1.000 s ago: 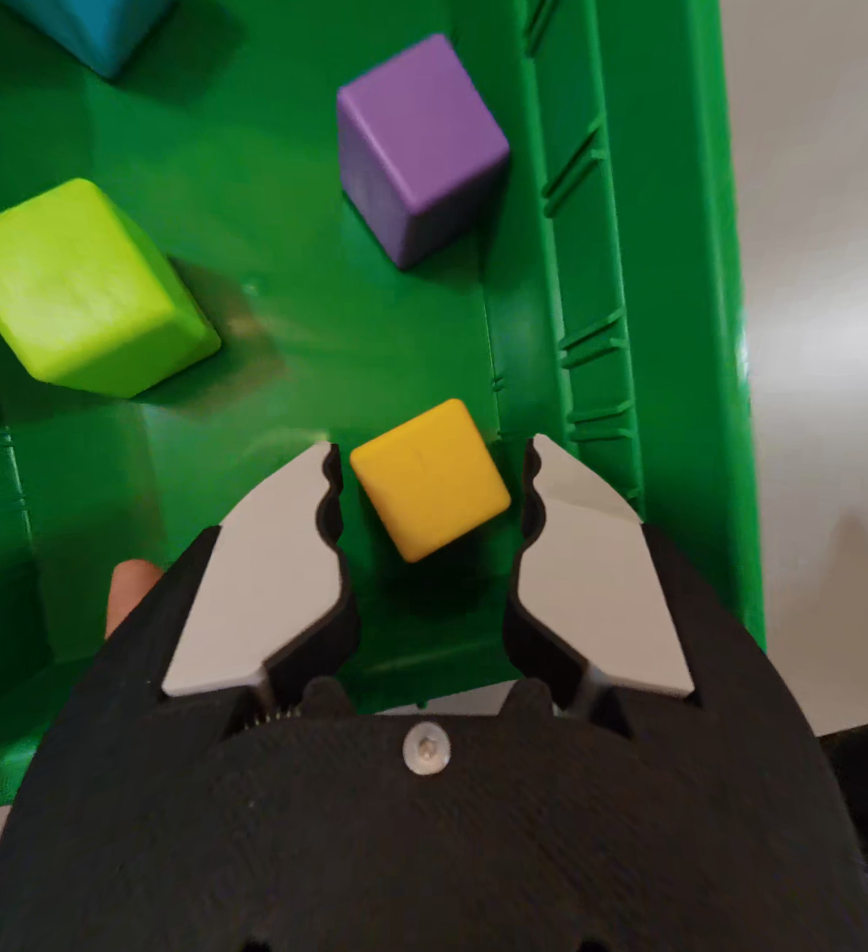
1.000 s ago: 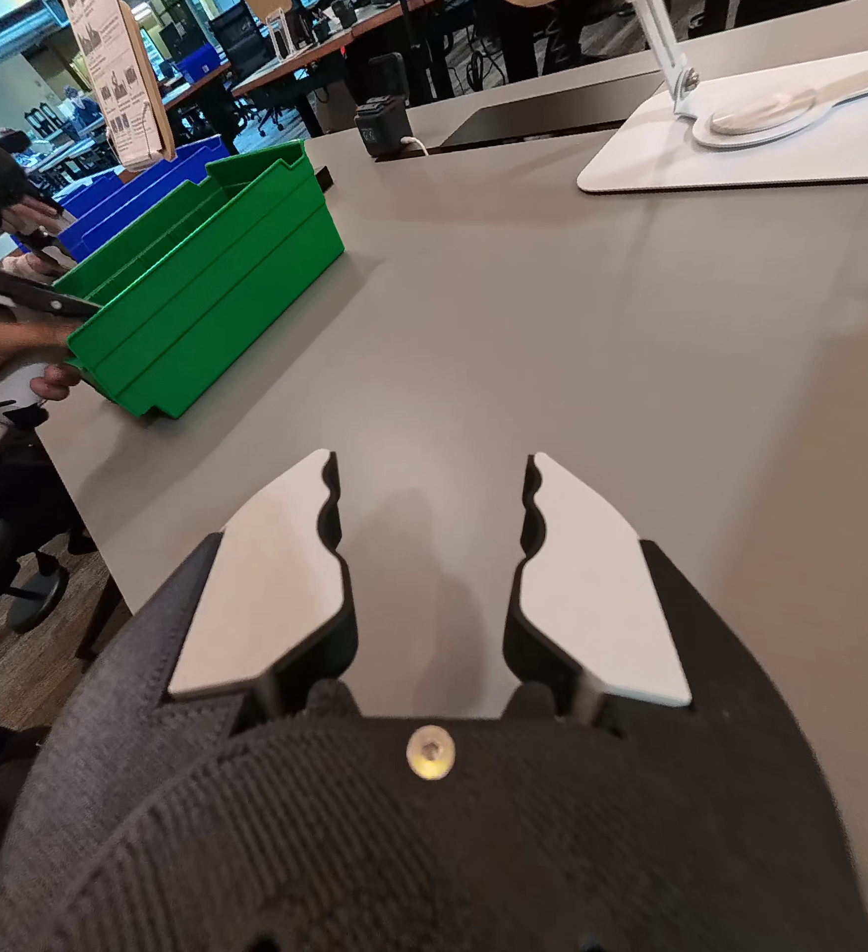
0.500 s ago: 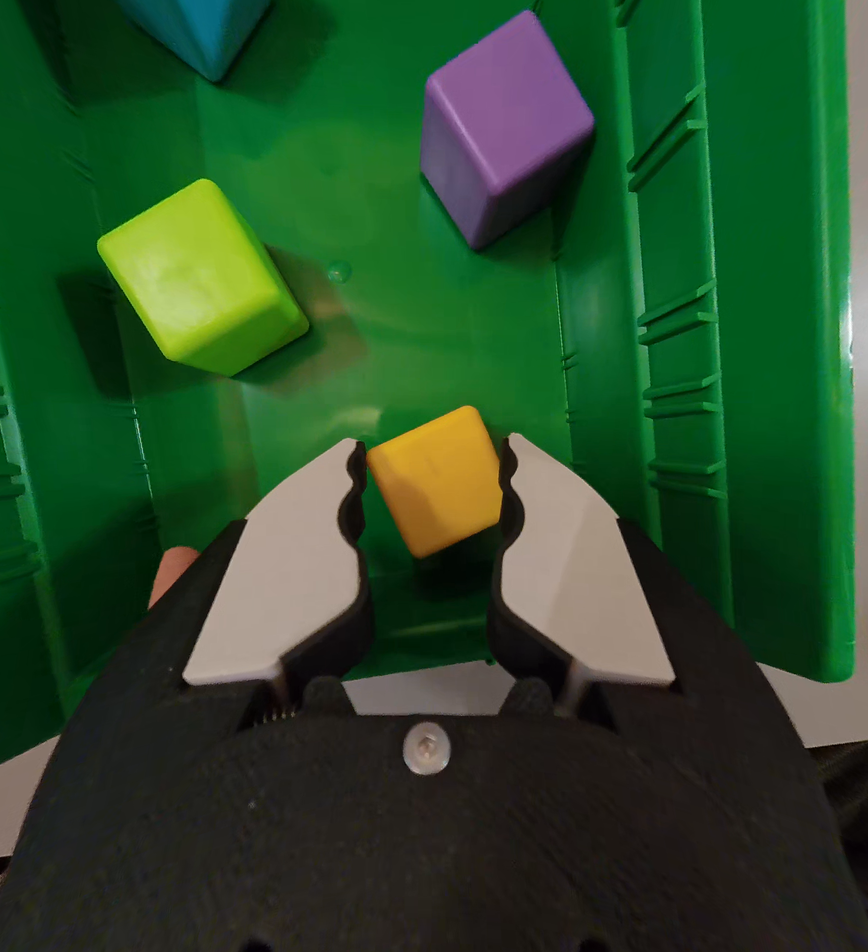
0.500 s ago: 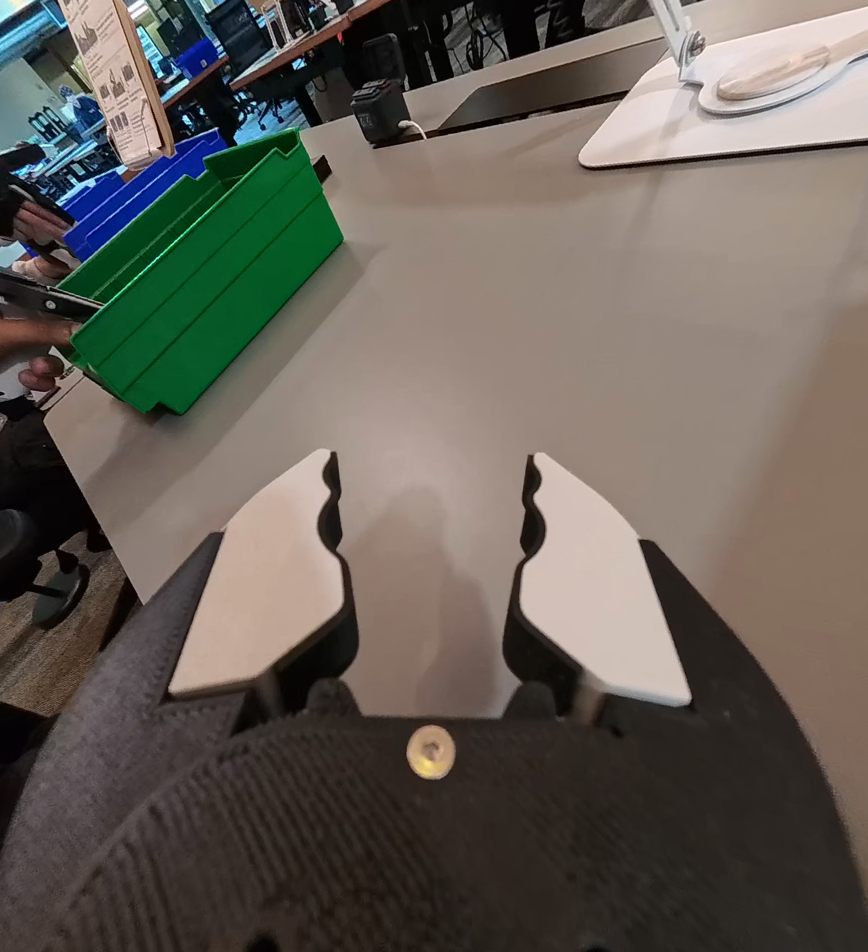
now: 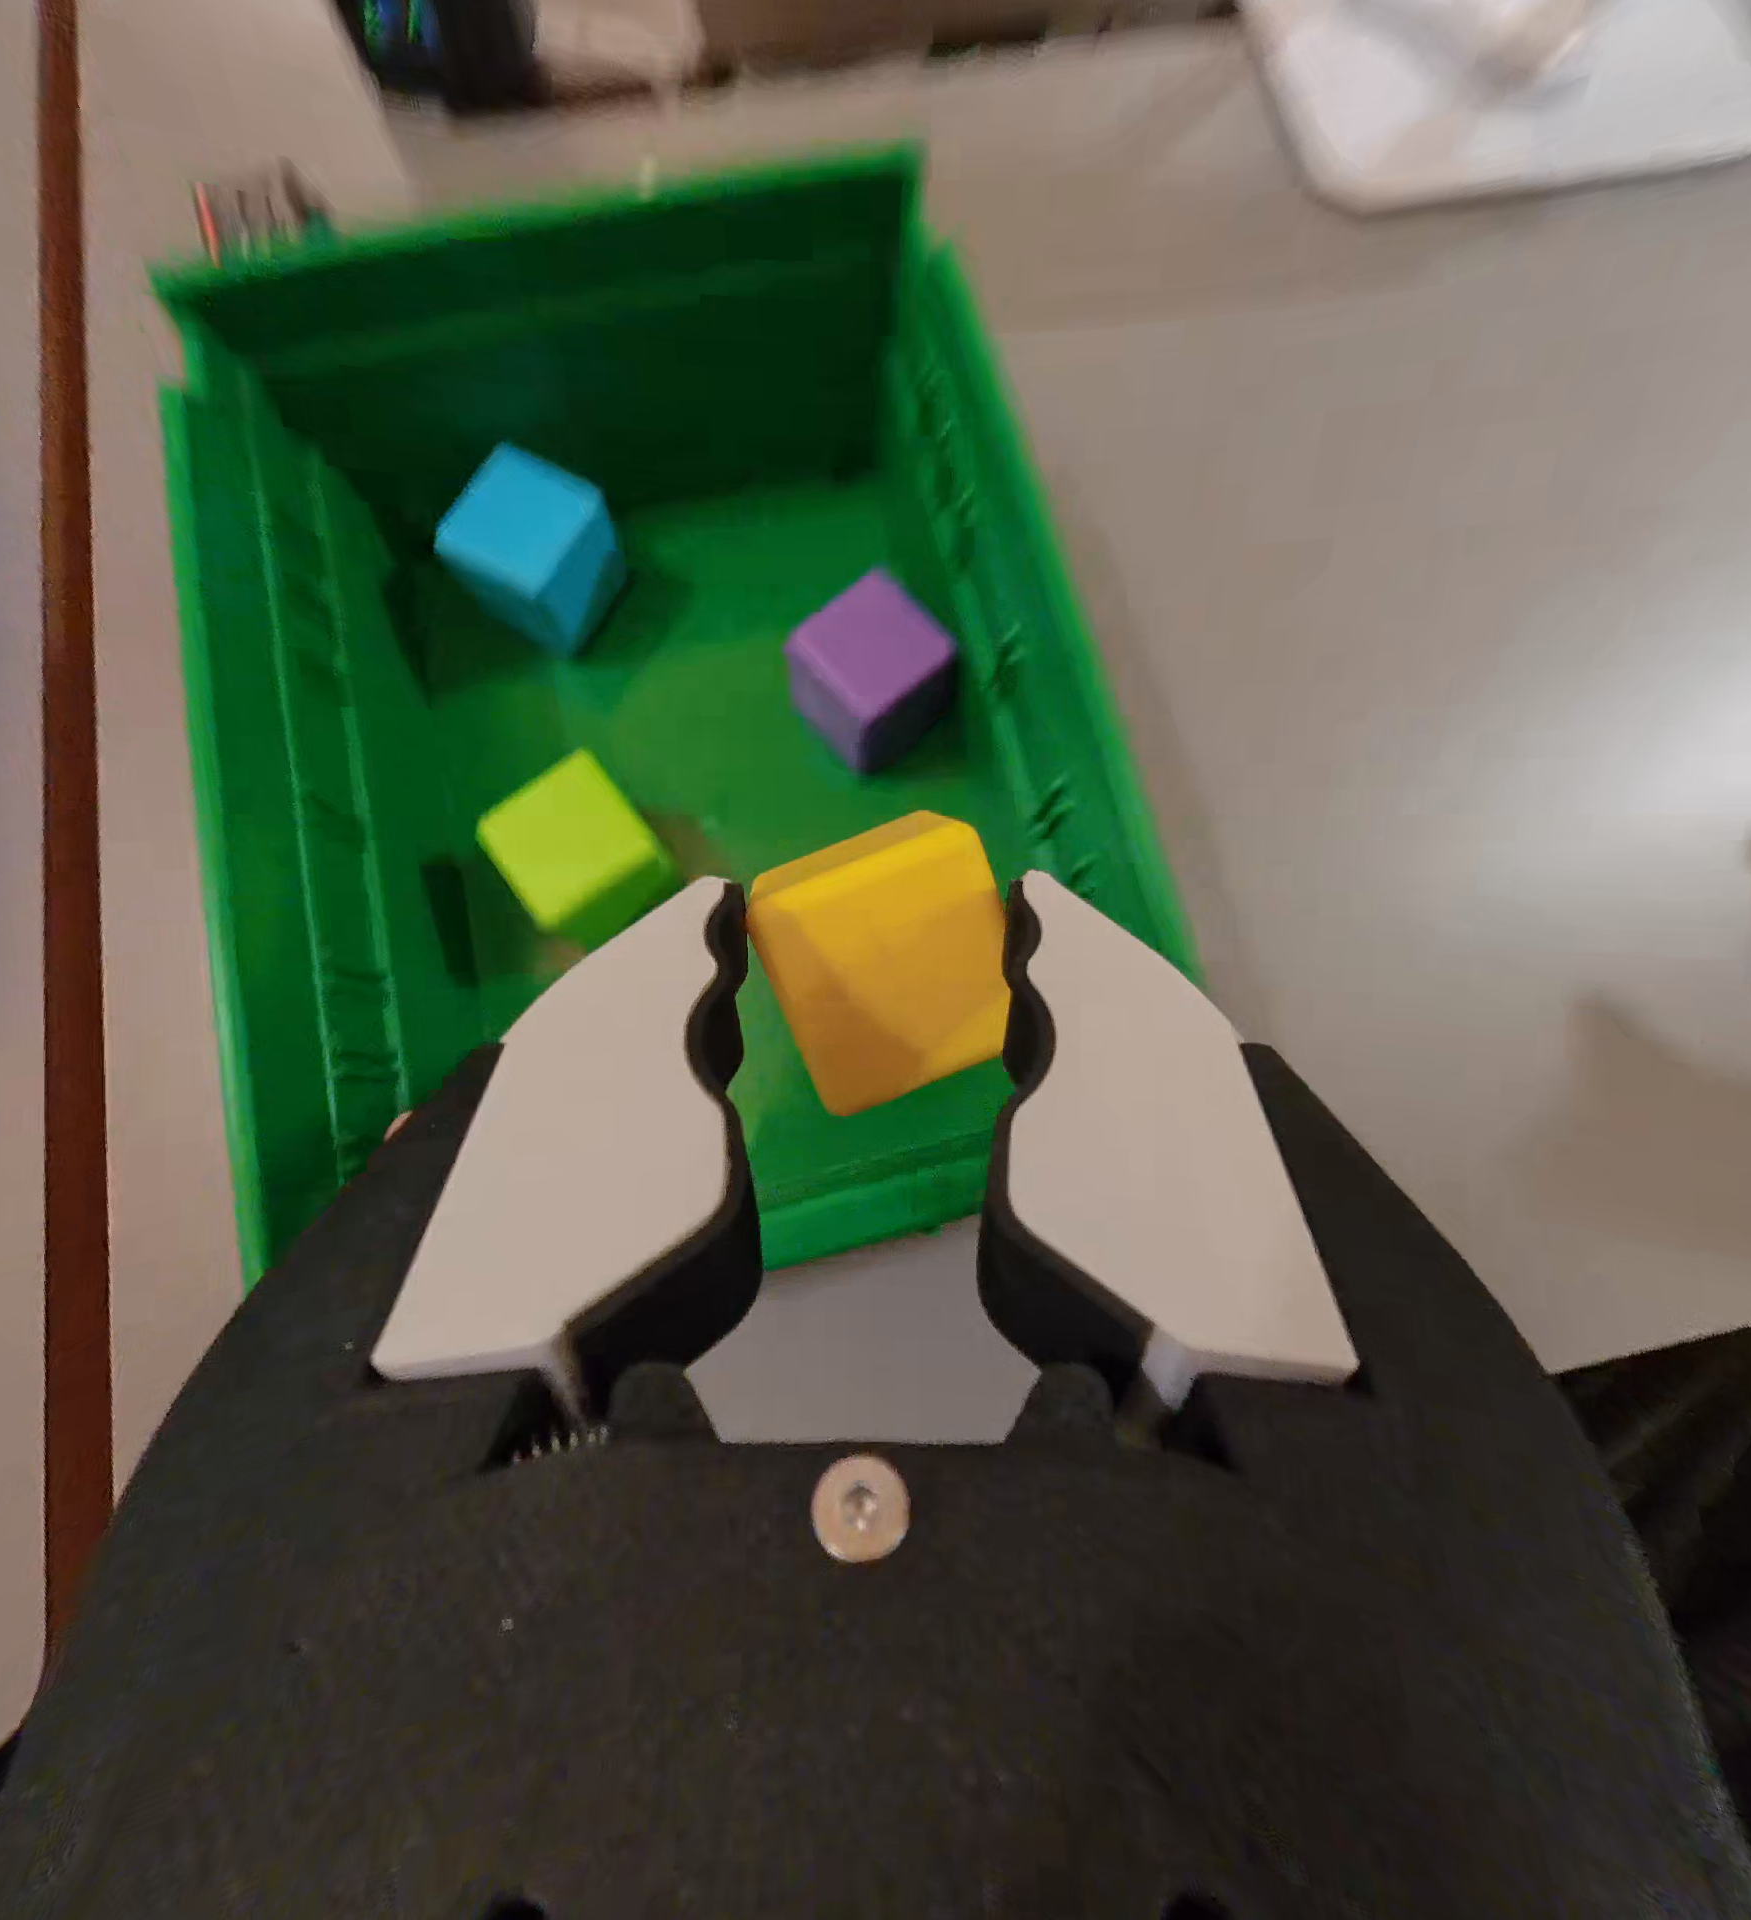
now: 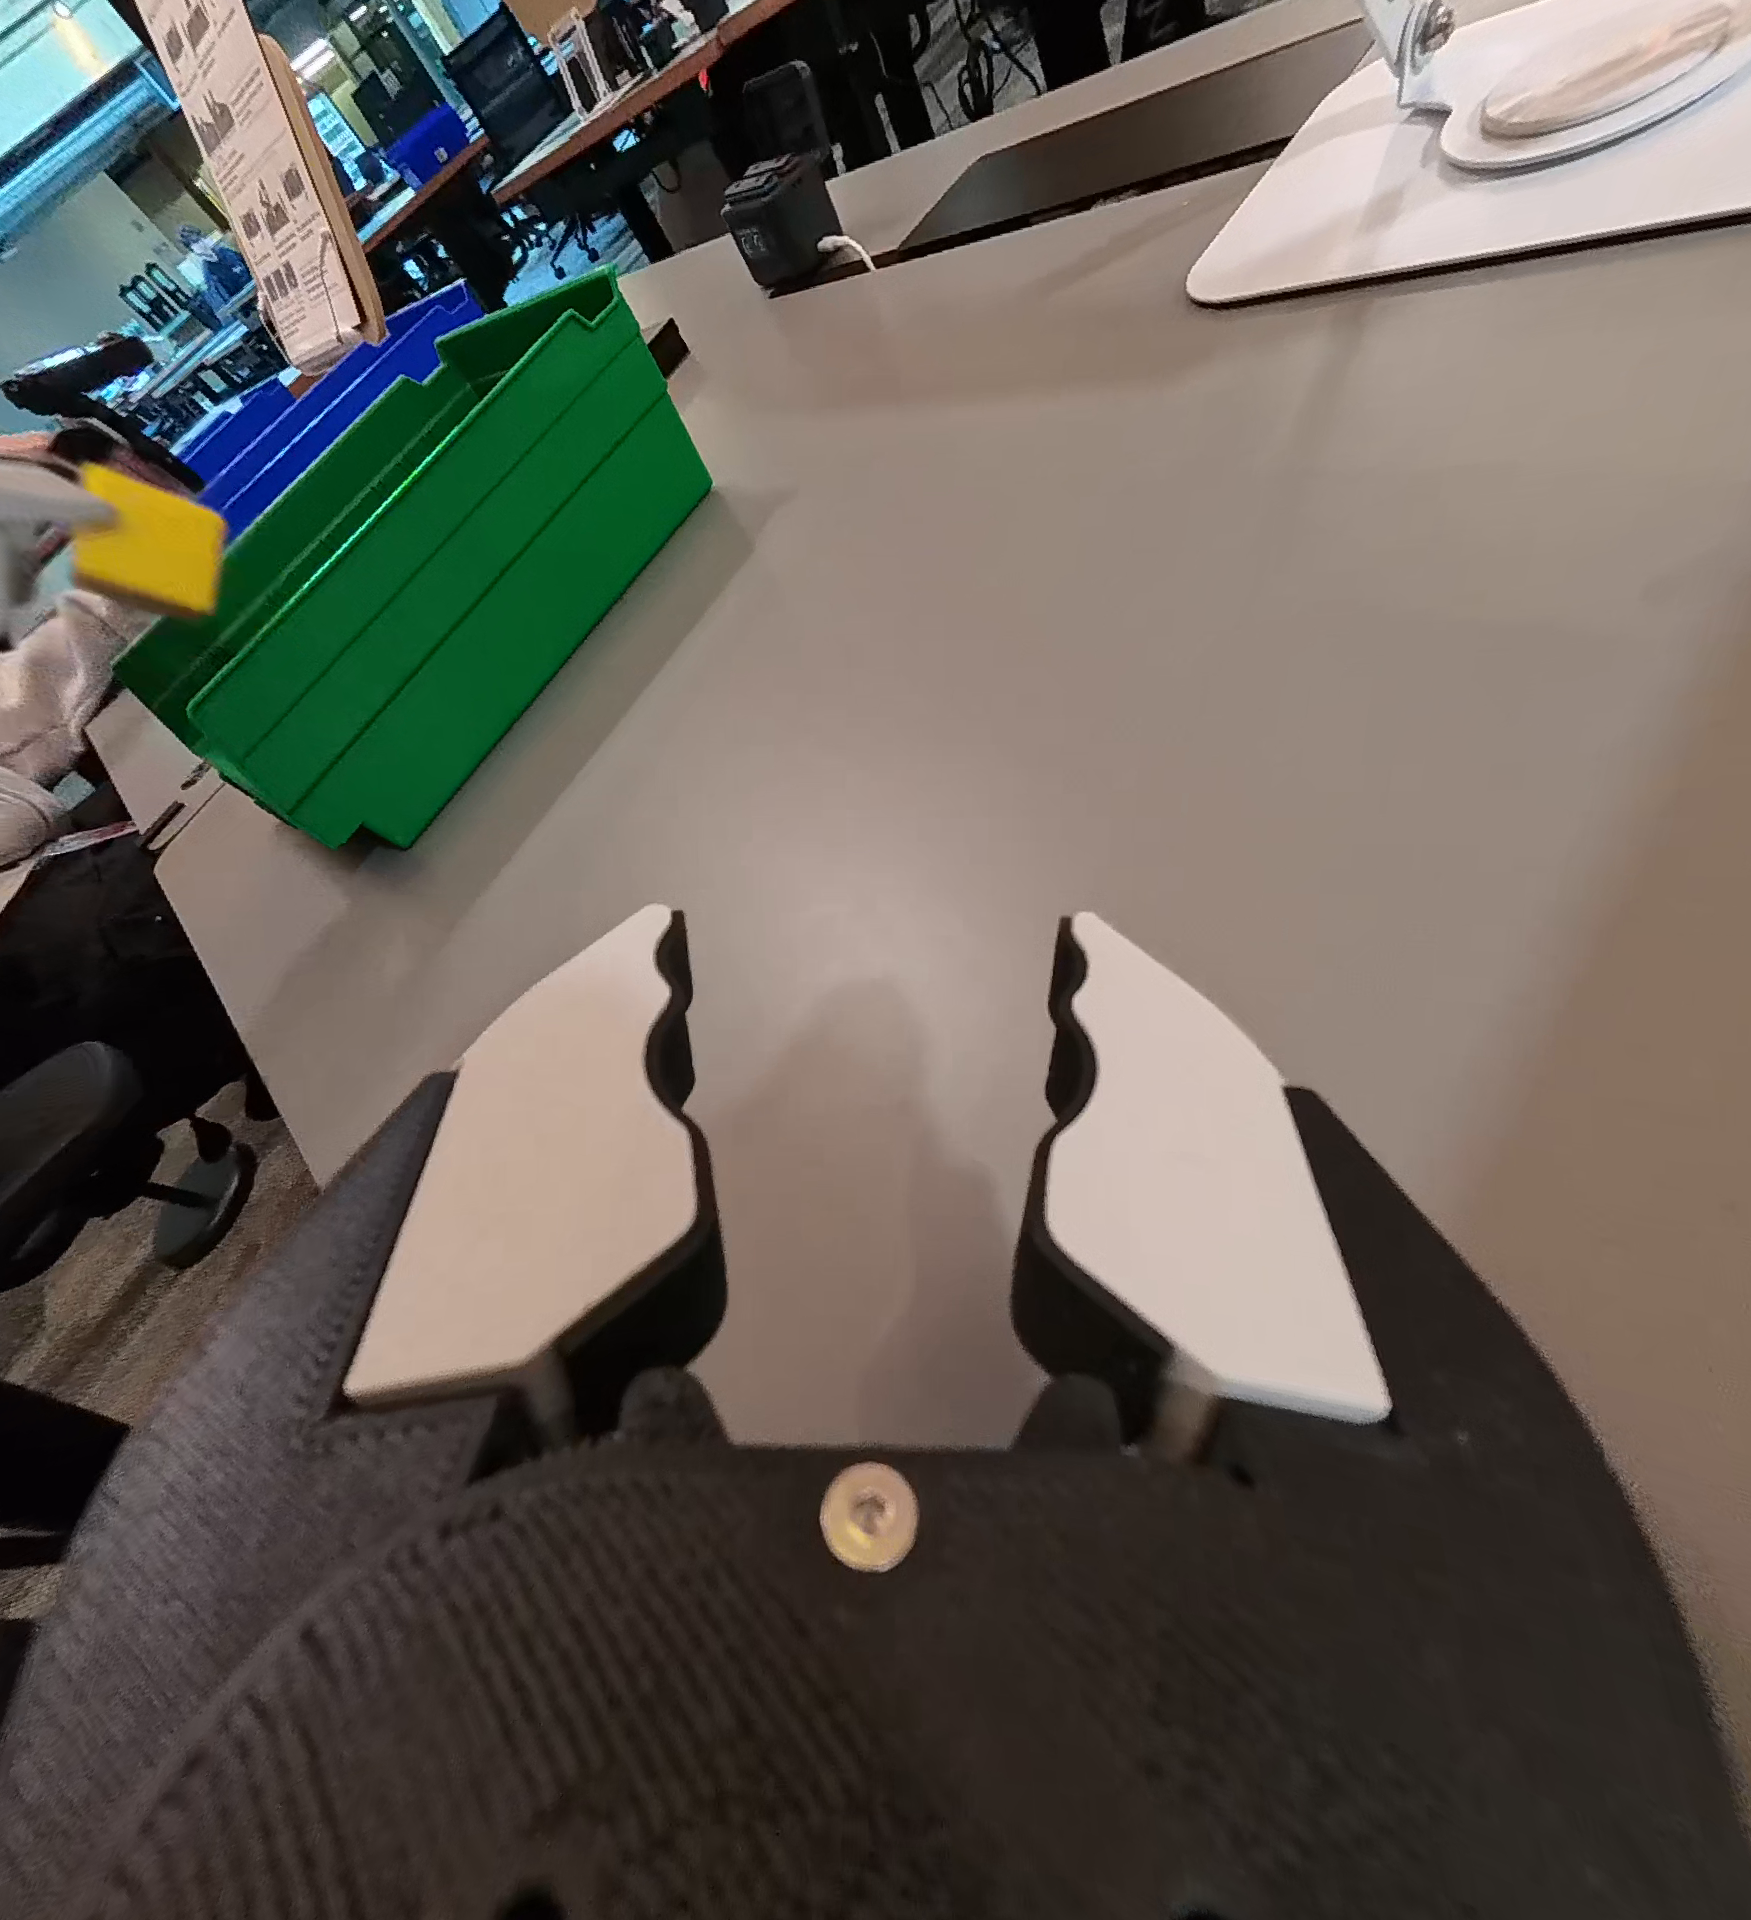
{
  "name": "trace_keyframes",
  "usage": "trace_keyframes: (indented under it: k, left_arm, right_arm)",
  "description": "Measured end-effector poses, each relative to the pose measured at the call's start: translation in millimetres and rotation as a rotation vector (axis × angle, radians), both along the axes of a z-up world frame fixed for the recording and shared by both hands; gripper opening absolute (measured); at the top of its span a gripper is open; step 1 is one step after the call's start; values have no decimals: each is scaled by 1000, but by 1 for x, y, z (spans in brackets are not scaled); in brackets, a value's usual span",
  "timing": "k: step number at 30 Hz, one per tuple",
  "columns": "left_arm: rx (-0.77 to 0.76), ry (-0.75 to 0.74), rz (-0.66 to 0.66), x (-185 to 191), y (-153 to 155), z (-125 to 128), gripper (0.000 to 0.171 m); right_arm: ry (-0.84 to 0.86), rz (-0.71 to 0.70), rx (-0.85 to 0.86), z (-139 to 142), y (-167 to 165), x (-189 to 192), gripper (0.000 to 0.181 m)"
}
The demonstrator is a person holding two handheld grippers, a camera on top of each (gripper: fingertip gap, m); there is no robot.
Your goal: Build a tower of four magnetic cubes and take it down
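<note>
Grey table (image 6: 1266, 675), office desks (image 6: 580, 114) + chairs (image 6: 9, 1164) behind

4 cubes: yellow cube (image 5: 881, 961), blue cube (image 5: 528, 542), purple cube (image 5: 869, 665), lime cube (image 5: 572, 852). 1 green bin (image 5: 268, 831). 2 grippers: left gripper (image 5: 876, 914), right gripper (image 6: 869, 940).

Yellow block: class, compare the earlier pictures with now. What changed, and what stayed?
The left tongs closed on the yellow block and lifted it above the green bin. The blue block, purple block and lime block stayed inside. The right tongs stayed open over the table.
</note>
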State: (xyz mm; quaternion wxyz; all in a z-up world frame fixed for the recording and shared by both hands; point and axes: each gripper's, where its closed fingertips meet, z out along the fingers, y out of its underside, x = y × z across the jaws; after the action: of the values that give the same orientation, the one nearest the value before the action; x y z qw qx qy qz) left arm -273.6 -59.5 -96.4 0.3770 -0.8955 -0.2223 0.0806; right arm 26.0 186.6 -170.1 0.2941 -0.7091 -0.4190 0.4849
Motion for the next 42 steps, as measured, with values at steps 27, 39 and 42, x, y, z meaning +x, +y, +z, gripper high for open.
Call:
trace_keyframes:
  k: [27, 39, 42]
  left_arm:
    - [-87, 62, -1102, 270, 253, -90, 48]
    - [-66, 164, -1082, 284, 271, -105, 65]
    - [-48, 116, -1064, 285, 265, -106, 72]
  right_arm:
    - [-63, -147, 0, -13, 7, 85, 63]
    - [-75, -178, 1, -16, 7, 97, 63]
    - [-68, -173, -4, -15, 7, 95, 63]
